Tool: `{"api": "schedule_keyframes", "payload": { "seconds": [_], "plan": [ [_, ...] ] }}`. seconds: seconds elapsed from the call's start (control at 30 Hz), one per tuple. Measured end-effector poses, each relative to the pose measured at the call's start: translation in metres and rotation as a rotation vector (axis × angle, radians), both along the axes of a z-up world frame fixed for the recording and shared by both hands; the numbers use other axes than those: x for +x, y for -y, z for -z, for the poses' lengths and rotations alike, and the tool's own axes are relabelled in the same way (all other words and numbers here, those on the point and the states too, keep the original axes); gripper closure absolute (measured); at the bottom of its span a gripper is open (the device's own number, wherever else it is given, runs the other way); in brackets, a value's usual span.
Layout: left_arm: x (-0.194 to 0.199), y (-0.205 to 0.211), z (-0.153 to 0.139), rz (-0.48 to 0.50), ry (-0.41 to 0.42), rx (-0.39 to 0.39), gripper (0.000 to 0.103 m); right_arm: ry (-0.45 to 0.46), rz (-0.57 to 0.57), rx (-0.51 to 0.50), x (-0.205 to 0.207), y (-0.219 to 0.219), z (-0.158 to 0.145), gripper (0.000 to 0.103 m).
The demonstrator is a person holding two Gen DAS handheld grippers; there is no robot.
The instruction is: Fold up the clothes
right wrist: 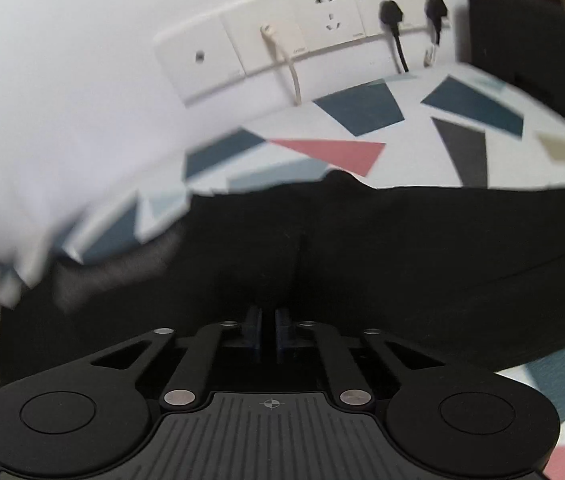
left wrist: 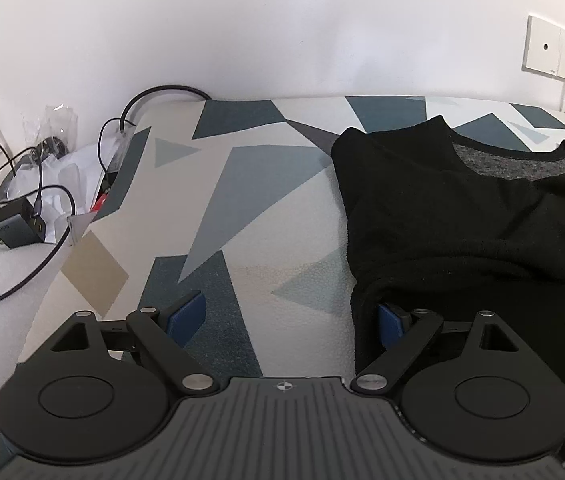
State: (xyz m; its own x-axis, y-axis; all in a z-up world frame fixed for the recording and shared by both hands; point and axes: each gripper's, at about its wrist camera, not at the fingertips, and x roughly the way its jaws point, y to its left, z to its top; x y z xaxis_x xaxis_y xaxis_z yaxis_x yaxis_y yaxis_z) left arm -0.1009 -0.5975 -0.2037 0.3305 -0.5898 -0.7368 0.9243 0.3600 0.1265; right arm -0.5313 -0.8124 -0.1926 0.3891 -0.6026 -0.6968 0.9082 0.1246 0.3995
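A black sweater [left wrist: 462,220] lies on a table with a geometric-patterned cloth [left wrist: 242,184], its neckline with a grey inner patch toward the wall. My left gripper [left wrist: 288,316] is open at the sweater's left lower edge; its right finger [left wrist: 390,322] touches the fabric's fold. In the right wrist view the same black sweater [right wrist: 322,248] fills the middle, and my right gripper [right wrist: 268,328] is shut on a pinch of its fabric. That view is blurred by motion.
A black charger [left wrist: 16,230], cables and plastic bags lie to the left of the table. Wall sockets [right wrist: 302,28] with plugs and cables sit behind the table. A dark object [right wrist: 522,36] stands at the far right.
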Motion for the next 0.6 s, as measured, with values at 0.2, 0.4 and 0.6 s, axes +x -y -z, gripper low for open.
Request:
{"api": "schedule_keyframes", "payload": {
  "seconds": [0.2,0.4,0.6],
  "plan": [
    [-0.001,0.0,0.0,-0.005,0.0,-0.001,0.015,0.603,0.069,0.169,-0.039,0.038,-0.021,0.098],
    [-0.001,0.002,0.001,-0.016,-0.01,-0.005,0.014,0.528,0.242,0.14,-0.039,0.065,-0.028,0.09],
    [-0.002,0.002,0.002,-0.025,-0.018,-0.011,0.014,0.305,0.253,0.121,-0.042,0.064,-0.019,0.081]
  ]
}}
